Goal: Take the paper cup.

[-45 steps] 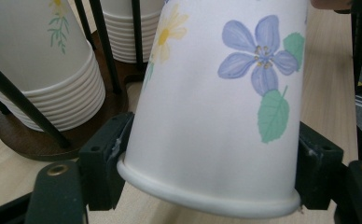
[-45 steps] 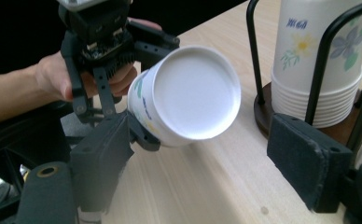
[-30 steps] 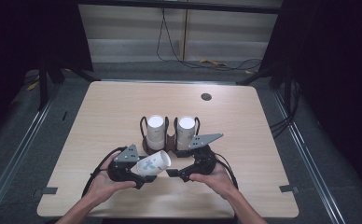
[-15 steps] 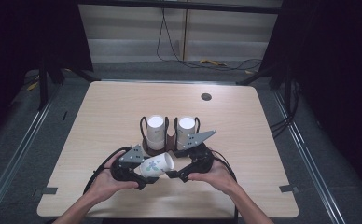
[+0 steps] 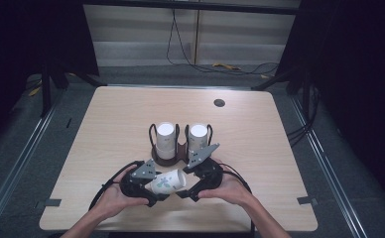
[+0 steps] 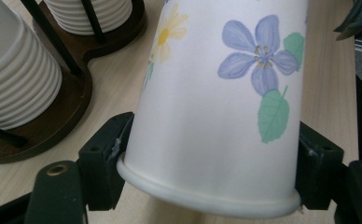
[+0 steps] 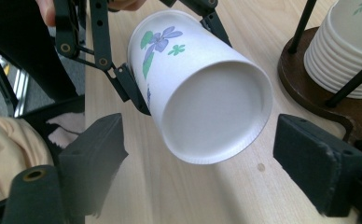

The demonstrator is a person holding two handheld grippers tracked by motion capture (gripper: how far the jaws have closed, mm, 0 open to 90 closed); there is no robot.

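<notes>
A white paper cup with blue flowers (image 5: 169,181) lies sideways above the front of the table. My left gripper (image 5: 156,187) is shut on it near its rolled rim. In the left gripper view both pads (image 6: 107,163) press the cup (image 6: 216,93), and its jaws have just tightened a little. My right gripper (image 5: 185,184) faces the cup's recessed base (image 7: 216,116). Its jaws (image 7: 205,156) have just been opening. They stand wide on either side of the base, with a gap on each side.
A dark wooden holder (image 5: 169,152) just behind the grippers carries two stacks of white cups (image 5: 164,135) (image 5: 197,138). A small round grommet (image 5: 219,103) sits at the far right of the table. The table's front edge is close under the hands.
The cup and both grippers have drifted slightly toward the table's front edge. The left gripper still holds the cup.
</notes>
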